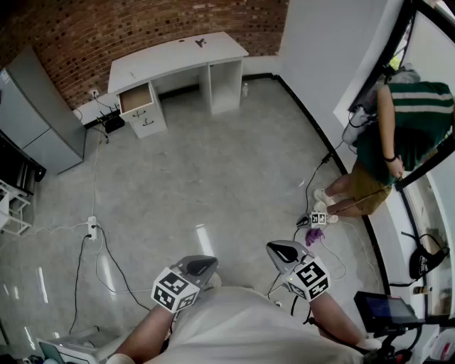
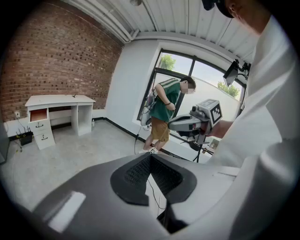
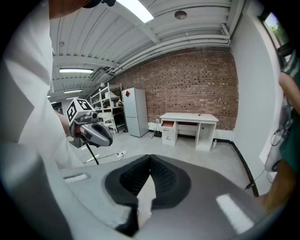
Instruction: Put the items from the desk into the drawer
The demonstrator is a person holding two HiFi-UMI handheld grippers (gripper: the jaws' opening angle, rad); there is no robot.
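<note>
Entry: room seen from above, both grippers held low in front of the person

- Left gripper [image 1: 202,265]: at the lower middle of the head view, above bare floor [image 1: 213,185]. Its own view shows the jaws brought together, the black pads meeting at their tips [image 2: 150,159] with nothing between them.
- Right gripper [image 1: 283,251]: just beside the left one and level with it. Jaws likewise closed tip to tip [image 3: 150,160], holding nothing. Each gripper shows in the other's view, marker cube uppermost.
- Desk [image 1: 178,58]: white, set against the brick wall [image 1: 142,21] on the far side of the room, well apart from both grippers.
- Drawer [image 1: 135,98]: the top one in the desk's left-hand pedestal, standing pulled out, interior brownish (contents cannot be made out at this range).
- Small dark item [image 1: 200,43]: lying on the desk top towards its right end; too small to identify.
- Tall grey fridge [image 1: 39,117]: left of the desk, along the same wall.
- Power strip [image 1: 91,227]: white, on the floor at left, with cables trailing from it.
- Second person [image 1: 402,128]: green striped top and tan shorts, standing at the window side on the right, bent forward
</note>
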